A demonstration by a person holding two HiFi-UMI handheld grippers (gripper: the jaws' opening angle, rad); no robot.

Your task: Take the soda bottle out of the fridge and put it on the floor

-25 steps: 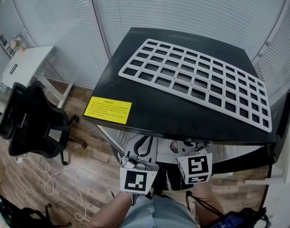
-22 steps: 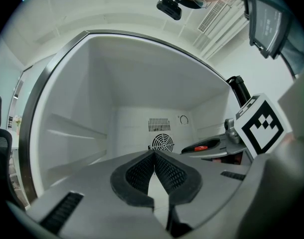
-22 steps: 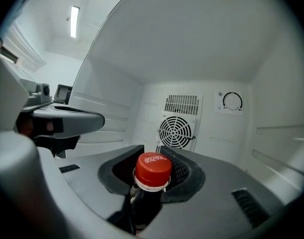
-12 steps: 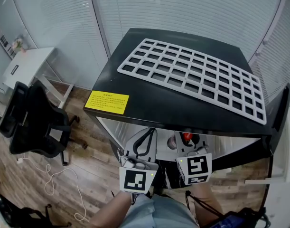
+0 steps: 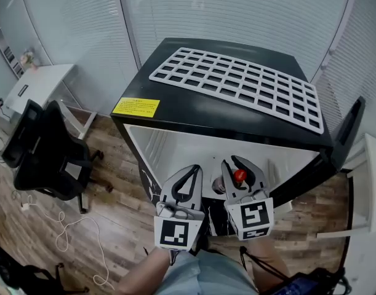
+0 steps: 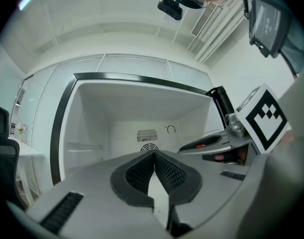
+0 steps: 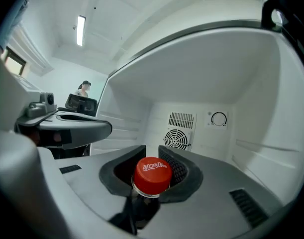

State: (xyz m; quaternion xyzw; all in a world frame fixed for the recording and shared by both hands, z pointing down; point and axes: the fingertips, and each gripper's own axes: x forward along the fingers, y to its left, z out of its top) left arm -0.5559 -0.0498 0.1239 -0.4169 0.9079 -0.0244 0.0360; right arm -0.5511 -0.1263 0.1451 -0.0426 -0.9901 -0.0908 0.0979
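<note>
**Q:** What is the right gripper (image 7: 152,153) doing?
**A:** Its jaws, just closing, are clamping the soda bottle (image 7: 152,176) by the neck, at lower centre of frame, before the open fridge (image 5: 175,155).
**Q:** And the left gripper (image 6: 153,154)?
**A:** Its jaws are meeting, gripping nothing.

Fridge (image 5: 194,112) top: glossy black. Liner (image 7: 201,68): smooth white plastic. Grid (image 5: 237,88): matt white plastic. Label (image 5: 136,107): yellow, paper-like. Floor (image 5: 108,226): wood-grain planks. Soda bottle (image 7: 152,173) cap: smooth red plastic. Left gripper (image 6: 152,156) fingers (image 6: 92,203): matt grey plastic. Pads (image 6: 137,176): black, ribbed.
</note>
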